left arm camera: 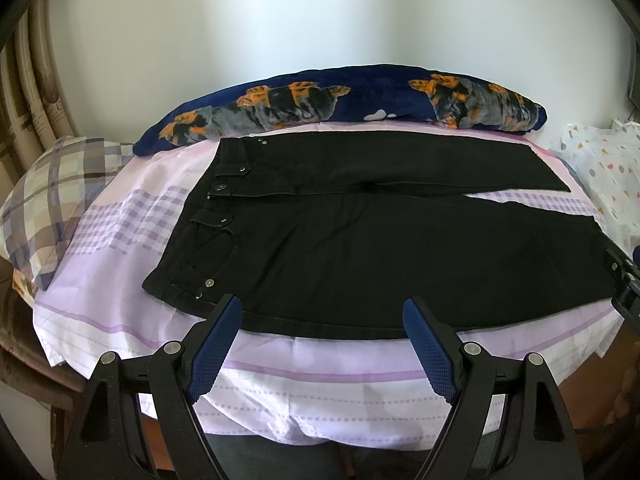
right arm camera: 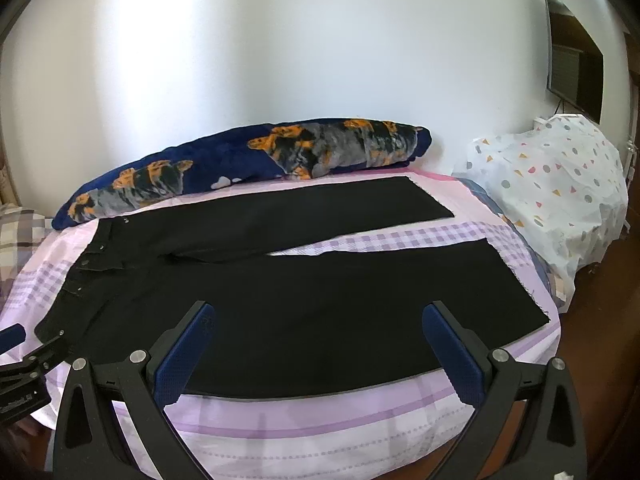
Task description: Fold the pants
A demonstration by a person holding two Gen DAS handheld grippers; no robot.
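Observation:
Black pants (left arm camera: 360, 248) lie flat on the bed, waistband to the left, both legs spread out to the right with a gap between them. They also show in the right wrist view (right arm camera: 320, 312). My left gripper (left arm camera: 322, 312) is open and empty, hovering at the pants' near edge close to the waist end. My right gripper (right arm camera: 320, 316) is open and empty over the near leg's front edge. Part of the right gripper shows at the right edge of the left wrist view (left arm camera: 626, 276), and the left gripper shows at the left edge of the right wrist view (right arm camera: 20, 364).
The bed has a pink and purple checked sheet (left arm camera: 120, 220). A navy blanket with orange animals (left arm camera: 340, 100) lies rolled along the far wall. A plaid pillow (left arm camera: 52, 200) is at left. A white dotted bundle (right arm camera: 552, 188) sits at right. A dark screen (right arm camera: 572, 52) hangs on the wall.

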